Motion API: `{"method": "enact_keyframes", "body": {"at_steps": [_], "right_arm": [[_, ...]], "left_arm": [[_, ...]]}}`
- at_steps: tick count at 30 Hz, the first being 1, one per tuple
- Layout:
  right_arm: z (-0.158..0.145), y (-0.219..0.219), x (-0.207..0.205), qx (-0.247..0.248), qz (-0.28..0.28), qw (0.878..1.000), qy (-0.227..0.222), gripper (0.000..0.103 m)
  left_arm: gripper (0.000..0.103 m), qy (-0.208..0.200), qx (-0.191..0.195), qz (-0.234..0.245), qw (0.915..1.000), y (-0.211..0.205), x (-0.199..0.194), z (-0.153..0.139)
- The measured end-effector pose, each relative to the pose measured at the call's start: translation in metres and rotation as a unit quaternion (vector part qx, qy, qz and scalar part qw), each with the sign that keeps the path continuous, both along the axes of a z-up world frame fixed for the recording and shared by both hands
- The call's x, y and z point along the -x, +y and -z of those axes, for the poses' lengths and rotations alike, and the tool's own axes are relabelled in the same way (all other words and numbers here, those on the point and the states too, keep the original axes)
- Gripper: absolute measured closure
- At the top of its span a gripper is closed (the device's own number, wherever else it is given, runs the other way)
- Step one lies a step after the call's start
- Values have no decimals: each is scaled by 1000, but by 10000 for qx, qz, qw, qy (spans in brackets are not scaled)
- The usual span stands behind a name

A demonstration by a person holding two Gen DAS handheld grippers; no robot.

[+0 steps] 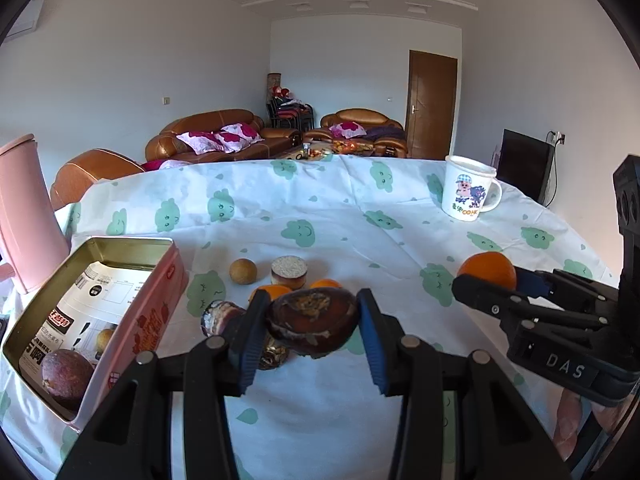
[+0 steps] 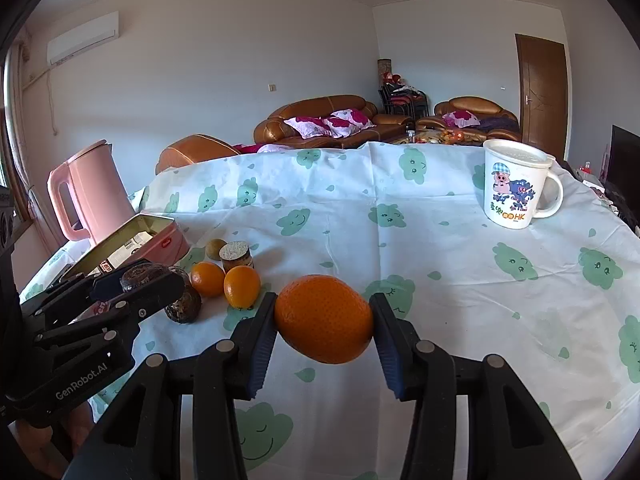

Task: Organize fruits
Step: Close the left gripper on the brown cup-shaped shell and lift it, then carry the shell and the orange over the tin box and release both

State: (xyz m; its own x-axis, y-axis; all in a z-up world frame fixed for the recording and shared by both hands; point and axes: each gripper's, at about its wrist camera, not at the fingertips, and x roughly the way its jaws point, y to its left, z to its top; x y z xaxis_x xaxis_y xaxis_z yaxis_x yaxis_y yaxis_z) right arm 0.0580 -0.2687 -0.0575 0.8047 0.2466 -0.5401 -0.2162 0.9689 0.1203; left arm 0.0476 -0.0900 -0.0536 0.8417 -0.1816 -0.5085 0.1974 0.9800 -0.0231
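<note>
Left claw: clamped on dark wrinkled fruit, lower centre, held above worktop. Right claw: clamped on orange, lower centre. Risk: round skins slipping from pads; fruit clipping rim of pink tin, lower left, already holding one dark fruit

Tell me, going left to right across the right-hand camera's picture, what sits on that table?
Pink kettle → pink tin → two small oranges → big orange held in the right gripper → cartoon mug.
</note>
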Motion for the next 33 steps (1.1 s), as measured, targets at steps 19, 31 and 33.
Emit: {"method": "enact_keyframes", "body": {"at_steps": [19,31,33], "right_arm": [[-18,20,10,126,-232,9977,-630,55],[-42,71,-5,79,-910,9936,-662,55],[-47,83,-8,65,-1051,9922,-661,55]], "left_arm": [[57,-66,146,-192,9997,22,3,-16],[57,-128,171,-722,9972,76,1,-34],[57,-110,232,-820,9963,89,-2,-36]]}}
